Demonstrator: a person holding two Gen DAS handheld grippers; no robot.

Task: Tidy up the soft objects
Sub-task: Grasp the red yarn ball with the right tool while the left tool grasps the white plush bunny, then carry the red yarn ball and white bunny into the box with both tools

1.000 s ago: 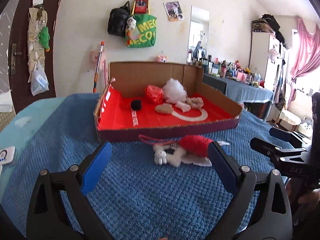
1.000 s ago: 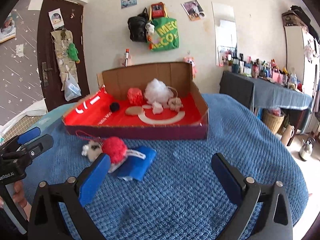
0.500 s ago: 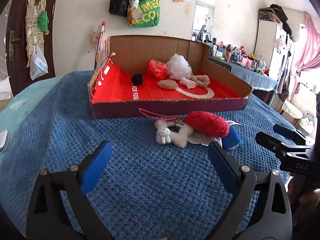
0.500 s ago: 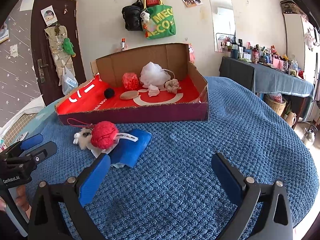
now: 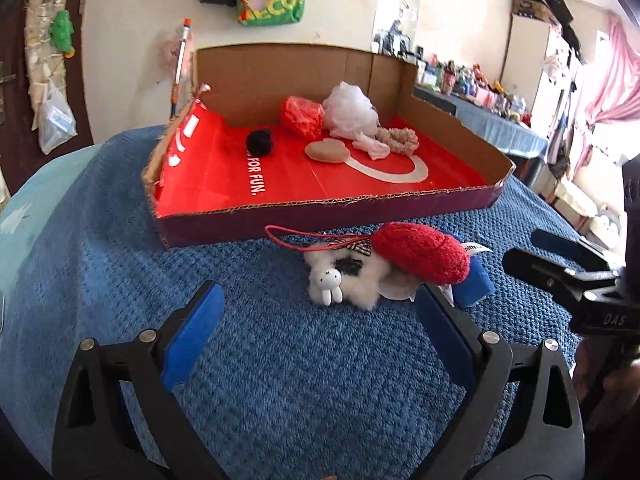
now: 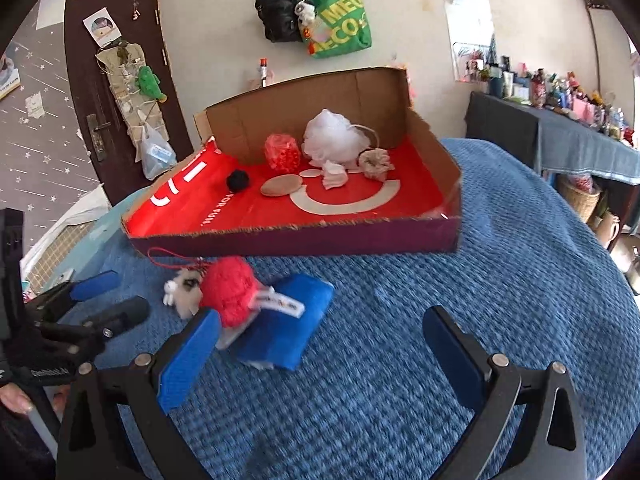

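A small pile of soft things lies on the blue blanket in front of the cardboard box: a red knitted ball, a white fluffy bunny charm with a red cord, and a blue cloth. My left gripper stands open just short of the bunny. My right gripper hangs open over the blue cloth. Neither holds anything. Inside the box lie a white mesh puff, a red mesh puff, a black pompom and other small soft pieces.
The box has a red floor and tall brown walls at the back and right. Bags hang on the wall behind it. A cluttered table stands at the right, a dark door at the left. A hand shows under the left tool.
Both grippers have moved forward and down toward the pile in front of the box. The pile now sits close to the fingertips. Both have stayed open.
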